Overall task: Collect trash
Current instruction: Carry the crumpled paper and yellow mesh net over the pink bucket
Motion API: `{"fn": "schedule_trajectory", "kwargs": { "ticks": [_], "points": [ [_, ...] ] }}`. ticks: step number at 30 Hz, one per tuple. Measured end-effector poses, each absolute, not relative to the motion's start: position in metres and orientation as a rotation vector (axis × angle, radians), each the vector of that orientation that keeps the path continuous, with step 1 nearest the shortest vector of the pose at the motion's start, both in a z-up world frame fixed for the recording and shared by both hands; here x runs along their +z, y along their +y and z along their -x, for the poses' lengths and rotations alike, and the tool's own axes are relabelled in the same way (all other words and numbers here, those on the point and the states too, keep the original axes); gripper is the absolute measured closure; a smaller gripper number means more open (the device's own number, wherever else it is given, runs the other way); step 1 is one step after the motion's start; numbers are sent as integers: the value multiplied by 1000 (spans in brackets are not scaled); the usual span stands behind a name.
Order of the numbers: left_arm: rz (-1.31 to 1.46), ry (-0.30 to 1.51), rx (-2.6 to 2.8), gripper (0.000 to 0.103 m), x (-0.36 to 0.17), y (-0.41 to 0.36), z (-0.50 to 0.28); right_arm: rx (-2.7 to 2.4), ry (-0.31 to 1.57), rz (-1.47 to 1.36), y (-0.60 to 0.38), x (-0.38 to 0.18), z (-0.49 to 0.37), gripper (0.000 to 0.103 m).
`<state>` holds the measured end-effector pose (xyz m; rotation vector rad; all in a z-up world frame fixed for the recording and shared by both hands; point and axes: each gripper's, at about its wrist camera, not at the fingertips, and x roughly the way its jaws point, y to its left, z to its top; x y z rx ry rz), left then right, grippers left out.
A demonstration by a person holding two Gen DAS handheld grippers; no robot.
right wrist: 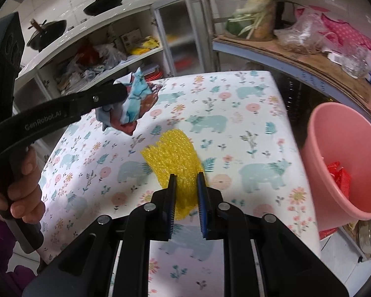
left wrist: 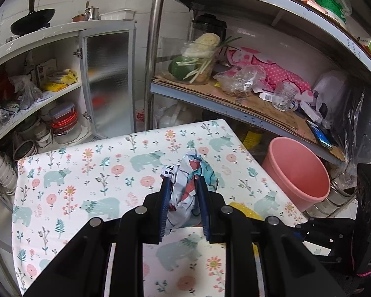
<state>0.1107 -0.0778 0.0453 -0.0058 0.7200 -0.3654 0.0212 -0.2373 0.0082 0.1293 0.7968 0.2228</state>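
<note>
The crumpled paper wad (left wrist: 188, 188) stands tall between the left tongs (left wrist: 183, 193), its long side running toward twelve o'clock, lifted off the tabletop (left wrist: 91, 173). The left tongs are squeezed shut on it. The yellow foam net (right wrist: 175, 163) is pinched in the nearly closed right tongs (right wrist: 186, 185), stretching toward eleven o'clock over the bear cloth. A hand (right wrist: 19, 188) grips the left handle at nine o'clock. The pink bucket (right wrist: 346, 163) waits at three o'clock (something red lies inside), just beside the tabletop, under the messy shelf (left wrist: 247, 104)
</note>
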Motion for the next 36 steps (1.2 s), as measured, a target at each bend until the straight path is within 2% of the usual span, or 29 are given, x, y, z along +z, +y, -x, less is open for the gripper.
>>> {"fn": "schedule_trajectory", "kwargs": {
  "ticks": [36],
  "points": [
    [-114, 719, -595, 81, 49, -235, -108, -120, 619, -350, -407, 22, 21, 87]
  ]
}}
